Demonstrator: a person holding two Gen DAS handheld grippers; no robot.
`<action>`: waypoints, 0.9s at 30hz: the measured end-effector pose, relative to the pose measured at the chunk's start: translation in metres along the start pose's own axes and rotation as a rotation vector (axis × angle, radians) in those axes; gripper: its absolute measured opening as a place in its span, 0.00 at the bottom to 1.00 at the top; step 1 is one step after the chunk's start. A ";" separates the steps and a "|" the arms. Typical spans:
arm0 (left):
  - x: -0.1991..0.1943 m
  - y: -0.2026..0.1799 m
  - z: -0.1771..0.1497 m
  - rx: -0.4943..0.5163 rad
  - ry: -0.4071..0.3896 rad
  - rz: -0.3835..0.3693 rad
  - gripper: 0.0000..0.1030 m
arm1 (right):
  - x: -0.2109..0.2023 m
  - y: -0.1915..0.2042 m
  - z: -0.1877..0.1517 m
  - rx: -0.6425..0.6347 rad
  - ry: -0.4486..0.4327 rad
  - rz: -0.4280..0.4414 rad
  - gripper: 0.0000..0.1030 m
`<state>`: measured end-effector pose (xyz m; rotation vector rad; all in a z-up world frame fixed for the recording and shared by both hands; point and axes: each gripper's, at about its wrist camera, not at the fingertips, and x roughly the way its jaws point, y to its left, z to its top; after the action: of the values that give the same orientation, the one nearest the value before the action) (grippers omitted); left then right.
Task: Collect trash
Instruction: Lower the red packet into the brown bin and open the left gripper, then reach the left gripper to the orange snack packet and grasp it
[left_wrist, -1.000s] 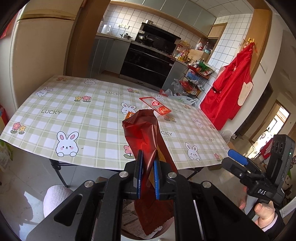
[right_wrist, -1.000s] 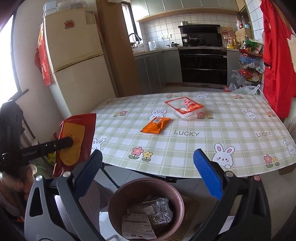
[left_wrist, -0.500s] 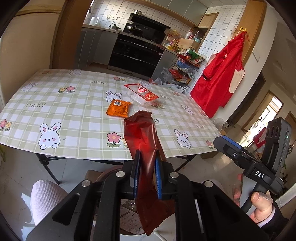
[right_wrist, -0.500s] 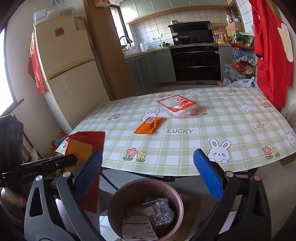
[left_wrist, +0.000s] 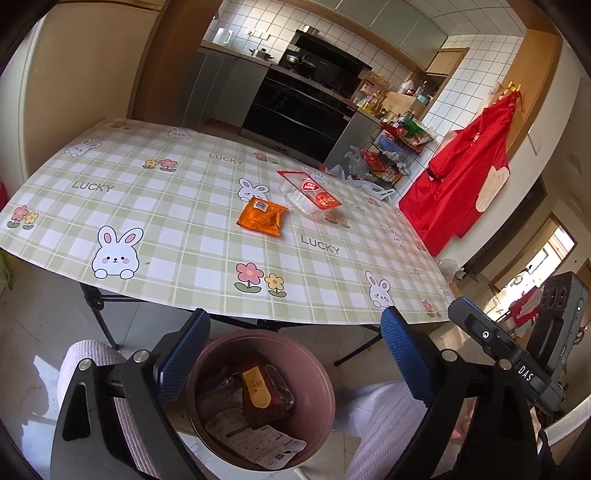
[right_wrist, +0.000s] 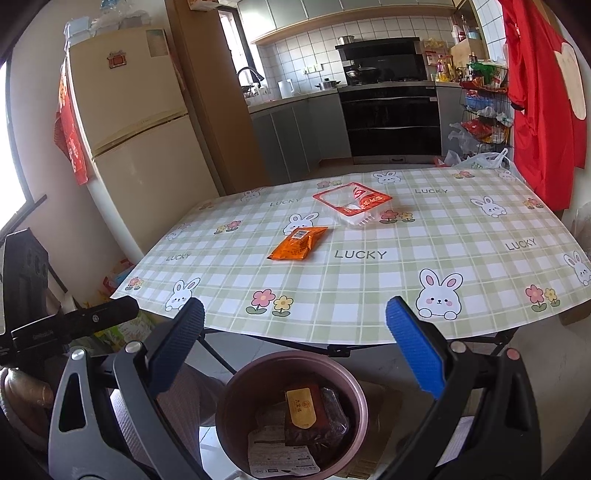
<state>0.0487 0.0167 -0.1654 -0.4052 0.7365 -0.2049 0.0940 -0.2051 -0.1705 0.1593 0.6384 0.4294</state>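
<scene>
A pink trash bin (left_wrist: 325, 380) stands on the floor below the table's front edge; it also shows in the right wrist view (right_wrist: 229, 398). A red wrapper (left_wrist: 264, 391) lies inside it on other trash, and it shows in the right wrist view too (right_wrist: 306, 410). My left gripper (left_wrist: 291, 354) is open and empty right above the bin. My right gripper (right_wrist: 295, 343) is open and empty above the bin. An orange packet (left_wrist: 262, 220) (right_wrist: 298, 243) and a clear plastic tray with a red label (left_wrist: 310, 194) (right_wrist: 352, 203) lie on the table.
The table (left_wrist: 166, 221) has a green checked cloth with rabbits. A fridge (right_wrist: 136, 129) stands to the left, kitchen counters and an oven (right_wrist: 391, 122) behind, a red apron (right_wrist: 539, 103) on the right wall. The person's knees (left_wrist: 384, 432) flank the bin.
My left gripper has opened and let go of the red wrapper, which has dropped into the bin. The right gripper has stayed open.
</scene>
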 end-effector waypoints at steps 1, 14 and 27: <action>0.001 0.002 -0.001 -0.005 0.004 0.008 0.91 | 0.001 0.000 -0.001 0.001 0.003 -0.002 0.94; 0.024 0.014 -0.005 0.060 0.045 0.131 0.94 | 0.013 -0.022 -0.006 0.043 0.005 -0.133 0.94; 0.110 -0.003 0.054 0.262 0.103 0.178 0.94 | 0.062 -0.068 0.022 0.068 0.014 -0.152 0.94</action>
<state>0.1654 -0.0053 -0.1946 -0.0792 0.8307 -0.1527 0.1751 -0.2400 -0.2050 0.1716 0.6739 0.2627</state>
